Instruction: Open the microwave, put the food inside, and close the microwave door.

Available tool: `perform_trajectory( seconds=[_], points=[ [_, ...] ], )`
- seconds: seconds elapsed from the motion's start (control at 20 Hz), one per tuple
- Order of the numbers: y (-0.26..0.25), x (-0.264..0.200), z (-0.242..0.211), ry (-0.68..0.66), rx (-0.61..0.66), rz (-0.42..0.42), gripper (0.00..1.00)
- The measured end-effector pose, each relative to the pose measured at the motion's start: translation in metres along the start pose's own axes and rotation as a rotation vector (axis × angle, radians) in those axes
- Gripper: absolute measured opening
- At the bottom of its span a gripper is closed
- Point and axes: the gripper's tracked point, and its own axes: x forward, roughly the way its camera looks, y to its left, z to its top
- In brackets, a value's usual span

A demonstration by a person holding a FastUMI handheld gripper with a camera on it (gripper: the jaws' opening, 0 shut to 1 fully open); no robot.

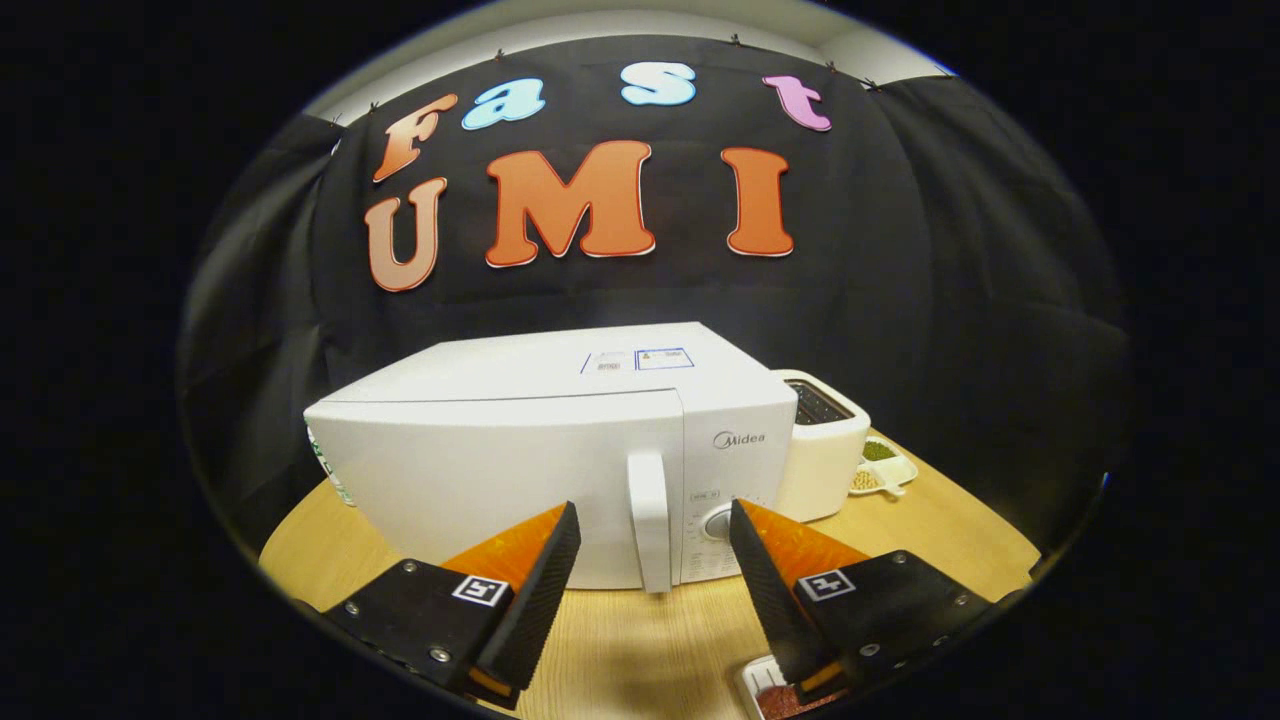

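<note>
Nearest the camera, the gripper [655,525] is held level and aimed straight at the front of the microwave [560,450], its two ribbed, wedge-shaped fingers [545,570] spread wide apart with nothing gripped between them. Square printed markers are carried on the flat blocks behind the fingers. Seen in the gap between the fingertips is the microwave's upright handle [648,520], a smooth rounded bar fixed at the right side of the door [500,480]; whether it is touched by either finger cannot be told, though both appear clear of it. The door is seen shut, a plain glossy panel slightly bowed by the lens. To the right of the handle a control panel with a round dial [718,522] is partly hidden by the right finger. The microwave is a smooth box-shaped appliance set on a pale wooden table [640,640] with visible grain. Just beside the microwave's right side a small rounded toaster [822,450] is placed, its slot seen dark on top. Beyond the toaster a small divided dish [885,468] is set, with green grains held in one compartment and pale yellowish ones in another. Below the right finger, a shallow tray of reddish food [775,695] lies on the table, mostly hidden.
</note>
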Motion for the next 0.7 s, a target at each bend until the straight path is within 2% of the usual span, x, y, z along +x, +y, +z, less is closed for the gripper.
perform_trajectory(
  seconds=[0.15, 0.25, 0.3, 0.45, 0.5, 0.7],
  points=[
    [0.002, 0.024, -0.023, 0.043, 0.004, 0.025, 0.77],
    [0.004, 0.035, -0.035, 0.069, -0.006, 0.038, 0.63],
    [0.005, 0.037, -0.036, 0.070, -0.010, 0.041, 0.52],
    [0.000, 0.043, -0.037, 0.064, -0.022, 0.026, 0.36],
    [0.001, 0.043, -0.037, 0.063, -0.018, 0.028, 0.27],
    [0.002, 0.040, -0.035, 0.045, -0.048, 0.003, 0.18]
  ],
)
